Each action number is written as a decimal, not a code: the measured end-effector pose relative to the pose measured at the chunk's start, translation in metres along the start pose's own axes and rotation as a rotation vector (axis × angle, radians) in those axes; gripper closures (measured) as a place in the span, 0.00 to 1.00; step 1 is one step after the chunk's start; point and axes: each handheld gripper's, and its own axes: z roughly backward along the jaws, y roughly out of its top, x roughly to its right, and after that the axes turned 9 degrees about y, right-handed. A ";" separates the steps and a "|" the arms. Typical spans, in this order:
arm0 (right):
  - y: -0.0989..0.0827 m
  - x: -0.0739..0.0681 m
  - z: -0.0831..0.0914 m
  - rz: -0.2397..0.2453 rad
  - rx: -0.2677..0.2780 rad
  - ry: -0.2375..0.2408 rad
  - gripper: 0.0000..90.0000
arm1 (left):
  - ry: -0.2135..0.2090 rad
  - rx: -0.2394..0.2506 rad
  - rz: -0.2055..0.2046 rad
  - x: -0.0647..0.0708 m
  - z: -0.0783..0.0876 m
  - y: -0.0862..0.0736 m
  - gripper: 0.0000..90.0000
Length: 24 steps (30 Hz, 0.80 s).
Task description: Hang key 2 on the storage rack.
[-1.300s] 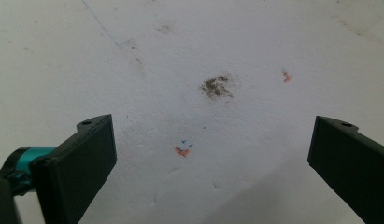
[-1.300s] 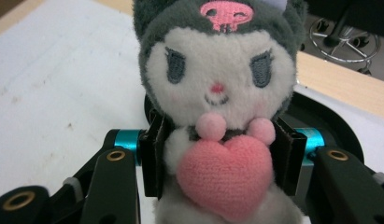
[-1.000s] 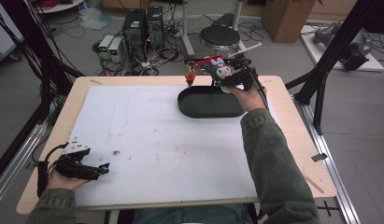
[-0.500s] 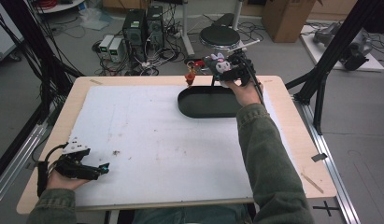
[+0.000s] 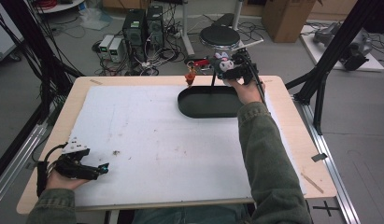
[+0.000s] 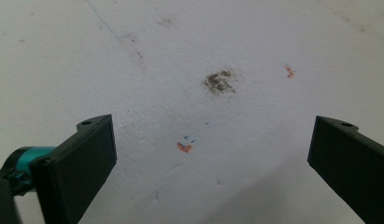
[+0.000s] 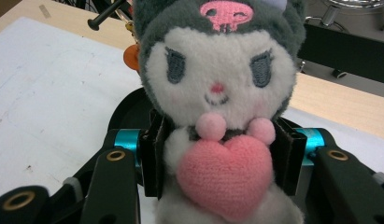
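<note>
A plush toy [image 5: 221,61] with a grey hood, white face and pink heart [image 7: 224,170] hangs over the far rim of a black oval tray [image 5: 206,111]. My right gripper [image 5: 228,71] is shut on its body, with the jaws squeezing both sides [image 7: 220,156]. A small orange piece [image 5: 189,78] dangles to the toy's left. The tray's edge [image 7: 126,109] lies just below the toy. My left gripper [image 5: 97,171] rests on the white sheet at the near left corner. Its jaws stand wide apart [image 6: 210,158] with nothing between them.
A white sheet [image 5: 147,135] covers most of the wooden table, with small stains [image 6: 220,81] near the left gripper. Beyond the far edge are computer boxes [image 5: 143,25], cables and a round stool [image 5: 220,35]. Black frame posts [image 5: 327,60] stand at both sides.
The right hand has shifted slightly right and away with the plush toy still gripped. The left hand and its gripper have stayed put.
</note>
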 end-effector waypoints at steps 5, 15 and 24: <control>0.001 0.000 -0.003 0.005 -0.004 0.000 0.54 | -0.001 0.008 0.004 0.001 0.000 0.000 0.02; 0.001 -0.008 0.001 0.021 0.018 -0.020 0.17 | 0.005 0.017 0.005 0.000 0.002 0.000 0.02; -0.012 -0.015 0.006 0.106 -0.005 -0.002 0.01 | 0.005 0.012 -0.004 0.000 0.002 0.001 0.02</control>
